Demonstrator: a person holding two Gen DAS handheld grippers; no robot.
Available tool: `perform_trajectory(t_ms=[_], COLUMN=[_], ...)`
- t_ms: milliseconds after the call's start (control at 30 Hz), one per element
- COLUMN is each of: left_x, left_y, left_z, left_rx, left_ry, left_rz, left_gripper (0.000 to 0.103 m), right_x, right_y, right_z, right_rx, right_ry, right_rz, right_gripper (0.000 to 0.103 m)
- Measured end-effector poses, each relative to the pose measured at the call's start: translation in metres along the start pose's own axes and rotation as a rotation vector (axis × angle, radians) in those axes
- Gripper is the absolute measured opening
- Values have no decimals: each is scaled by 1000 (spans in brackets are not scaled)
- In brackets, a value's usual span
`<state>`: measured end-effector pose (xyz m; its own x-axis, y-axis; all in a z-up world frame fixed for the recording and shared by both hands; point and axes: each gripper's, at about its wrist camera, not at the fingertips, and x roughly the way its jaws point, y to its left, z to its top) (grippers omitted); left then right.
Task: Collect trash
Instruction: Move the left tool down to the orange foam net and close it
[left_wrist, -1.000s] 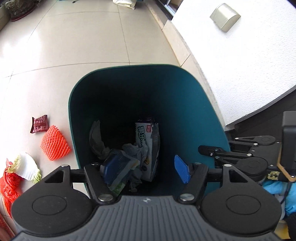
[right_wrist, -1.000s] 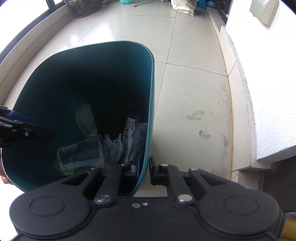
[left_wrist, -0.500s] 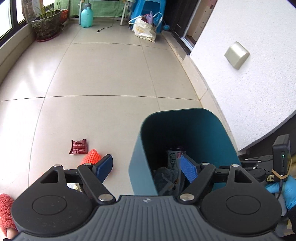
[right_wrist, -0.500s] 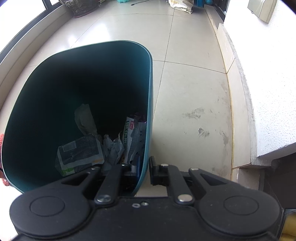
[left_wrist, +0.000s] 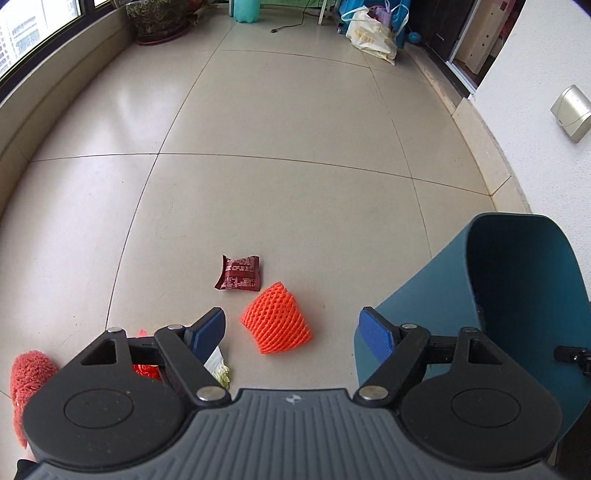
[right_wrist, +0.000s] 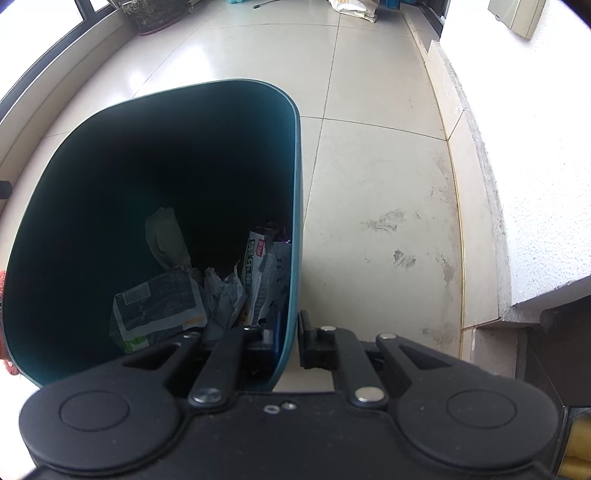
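Note:
My left gripper (left_wrist: 293, 328) is open with nothing between its blue pads. It hangs over the floor just above an orange foam net (left_wrist: 276, 323). A dark red wrapper (left_wrist: 240, 274) lies just beyond the net. A white and green scrap (left_wrist: 218, 366) and a red bag (left_wrist: 146, 369) lie partly hidden under the left finger. The teal bin (left_wrist: 517, 295) stands to the right. My right gripper (right_wrist: 289, 334) is shut on the teal bin's rim (right_wrist: 295, 206). Inside the bin lie several crumpled wrappers (right_wrist: 162, 306).
A white wall (left_wrist: 546, 74) with a beige box (left_wrist: 570, 112) runs along the right. At the far end stand a plant pot (left_wrist: 159, 18), a bag (left_wrist: 371, 35) and a teal bottle (left_wrist: 245, 9). A fuzzy red slipper (left_wrist: 27, 380) is at the lower left.
My left gripper has swung left, away from over the bin to above the orange net, and its jaws have widened. The right gripper has stayed on the rim.

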<state>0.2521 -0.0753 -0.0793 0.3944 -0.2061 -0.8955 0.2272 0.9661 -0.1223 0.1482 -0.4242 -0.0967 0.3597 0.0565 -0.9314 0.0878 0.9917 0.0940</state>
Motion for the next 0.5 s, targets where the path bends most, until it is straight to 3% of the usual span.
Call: perform_trajectory(t_ms=[300, 500], left_x=[120, 178], left_y=[19, 20], left_z=[-5, -11], left_rx=[-12, -15], left_ry=[153, 215], left_rz=[16, 17], left_gripper=[79, 79], right_x=[5, 11], right_y=[-1, -1], right_z=[2, 5], right_rx=[4, -3], right_ry=[23, 46], right_rz=[0, -1], right_gripper=[8, 8])
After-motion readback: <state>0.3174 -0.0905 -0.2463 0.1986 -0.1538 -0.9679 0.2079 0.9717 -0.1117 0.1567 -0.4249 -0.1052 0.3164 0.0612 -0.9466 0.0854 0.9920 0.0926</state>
